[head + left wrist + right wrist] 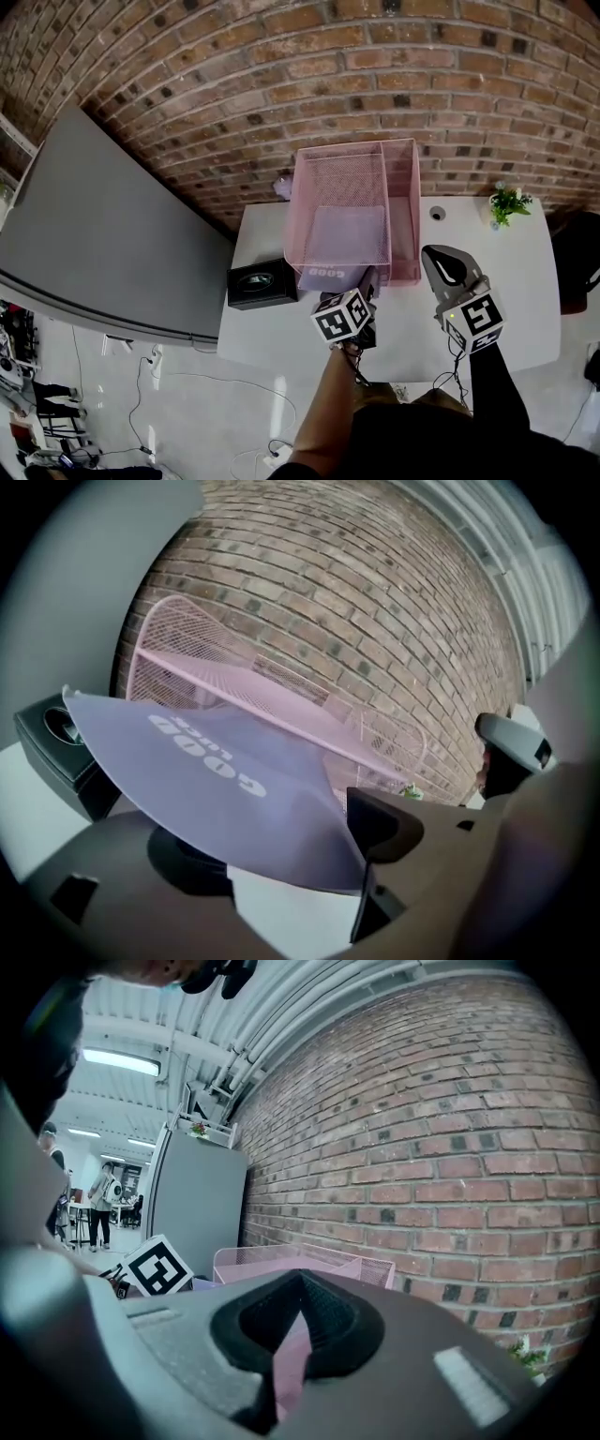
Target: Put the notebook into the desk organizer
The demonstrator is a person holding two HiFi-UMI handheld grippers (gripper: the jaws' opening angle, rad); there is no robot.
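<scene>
A lavender notebook (330, 274) (216, 771) printed "GOOD LUCK" lies flat in the lower tier of the pink wire-mesh desk organizer (356, 150) (234, 677). Its near end sticks out over the front lip. My left gripper (367, 279) (281, 841) is at the notebook's near right corner. Its jaws stand apart with the corner between them, and the pads do not press on it. My right gripper (441, 255) (286, 1335) hovers to the right of the organizer (309, 1260), shut and holding nothing.
A black box (262, 283) (56, 738) sits left of the organizer on the white table (525, 281). A small potted plant (507, 202) and a round cable hole (437, 213) are at the back right. A brick wall stands behind, and a grey cabinet (103, 234) stands to the left.
</scene>
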